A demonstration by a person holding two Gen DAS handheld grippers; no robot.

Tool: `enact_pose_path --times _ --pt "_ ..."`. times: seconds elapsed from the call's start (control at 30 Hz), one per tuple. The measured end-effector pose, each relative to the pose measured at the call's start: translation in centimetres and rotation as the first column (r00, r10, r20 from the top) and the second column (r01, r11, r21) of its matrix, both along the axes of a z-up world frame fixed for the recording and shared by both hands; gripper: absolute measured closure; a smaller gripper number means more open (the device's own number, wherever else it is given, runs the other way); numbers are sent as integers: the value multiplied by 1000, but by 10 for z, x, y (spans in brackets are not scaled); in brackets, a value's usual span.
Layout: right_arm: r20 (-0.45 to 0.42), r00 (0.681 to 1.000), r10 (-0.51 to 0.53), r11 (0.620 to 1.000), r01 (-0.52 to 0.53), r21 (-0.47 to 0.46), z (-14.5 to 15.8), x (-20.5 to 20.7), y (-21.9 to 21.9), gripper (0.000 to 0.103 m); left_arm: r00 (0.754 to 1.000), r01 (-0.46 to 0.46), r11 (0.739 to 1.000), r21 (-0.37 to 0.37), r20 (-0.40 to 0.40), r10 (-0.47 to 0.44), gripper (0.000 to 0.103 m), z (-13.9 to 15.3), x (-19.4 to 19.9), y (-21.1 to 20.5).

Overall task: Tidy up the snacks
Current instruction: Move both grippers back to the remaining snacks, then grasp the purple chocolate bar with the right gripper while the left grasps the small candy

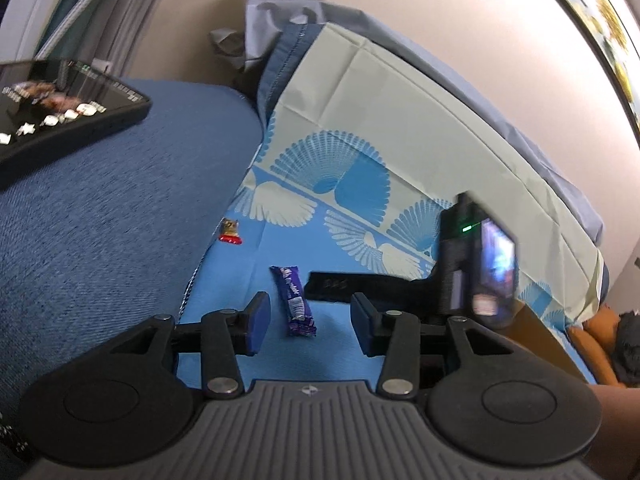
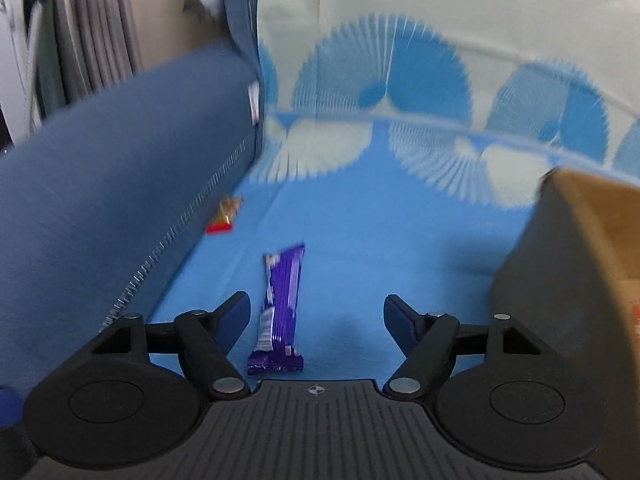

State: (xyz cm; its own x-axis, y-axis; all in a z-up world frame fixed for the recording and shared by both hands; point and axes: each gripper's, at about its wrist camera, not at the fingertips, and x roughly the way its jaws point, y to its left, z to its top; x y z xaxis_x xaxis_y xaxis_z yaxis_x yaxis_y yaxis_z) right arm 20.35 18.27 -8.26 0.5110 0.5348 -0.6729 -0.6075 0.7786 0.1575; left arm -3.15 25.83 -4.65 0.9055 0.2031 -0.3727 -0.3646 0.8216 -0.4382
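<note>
A purple-wrapped chocolate bar [image 1: 296,304] lies flat on the light blue patterned cloth [image 1: 240,360]. My left gripper [image 1: 310,320] is open just above the cloth, with the bar lying between its fingers and touching neither pad. In the right wrist view the same bar [image 2: 280,304] lies close to the left finger of my right gripper [image 2: 317,312], which is also open and holds nothing. The right gripper's black body [image 1: 464,264] shows blurred to the right in the left wrist view. A small red and gold sweet [image 1: 231,232] [image 2: 224,216] lies further back by the cushion's edge.
A black tray [image 1: 120,120] with several wrapped sweets rests on the dark blue cushion [image 1: 100,220] at the upper left. A cardboard box [image 2: 600,260] stands close on the right. The patterned cloth rises up a backrest behind, against a beige wall.
</note>
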Motion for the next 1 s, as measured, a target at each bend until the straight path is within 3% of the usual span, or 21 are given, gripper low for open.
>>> enact_pose_path --times 0.2,0.23,0.27,0.37,0.63,0.87,1.0 --pt "-45 996 75 996 -77 -48 -25 5 29 33 1000 7 1000 6 -4 -7 53 1 0 0" --pt "-53 995 85 994 -89 -63 -28 4 30 42 1000 9 1000 8 -4 -9 53 1 0 -1" --pt "-56 994 97 991 -101 -86 -32 3 33 60 1000 10 1000 10 -5 -10 53 1 0 -1" --pt "-22 994 103 990 -105 -90 -32 -1 29 78 1000 7 1000 9 -7 -7 53 1 1 -1" --pt "-17 1000 17 998 -18 -53 8 -32 -39 78 1000 3 1000 10 -18 -2 53 1 2 0" --pt "22 996 82 996 -81 -31 50 -133 -98 78 999 -4 1000 9 -36 4 53 2 3 -3" --pt "68 992 107 994 -106 -26 47 -173 -108 78 998 6 999 41 -68 -3 53 2 8 -7"
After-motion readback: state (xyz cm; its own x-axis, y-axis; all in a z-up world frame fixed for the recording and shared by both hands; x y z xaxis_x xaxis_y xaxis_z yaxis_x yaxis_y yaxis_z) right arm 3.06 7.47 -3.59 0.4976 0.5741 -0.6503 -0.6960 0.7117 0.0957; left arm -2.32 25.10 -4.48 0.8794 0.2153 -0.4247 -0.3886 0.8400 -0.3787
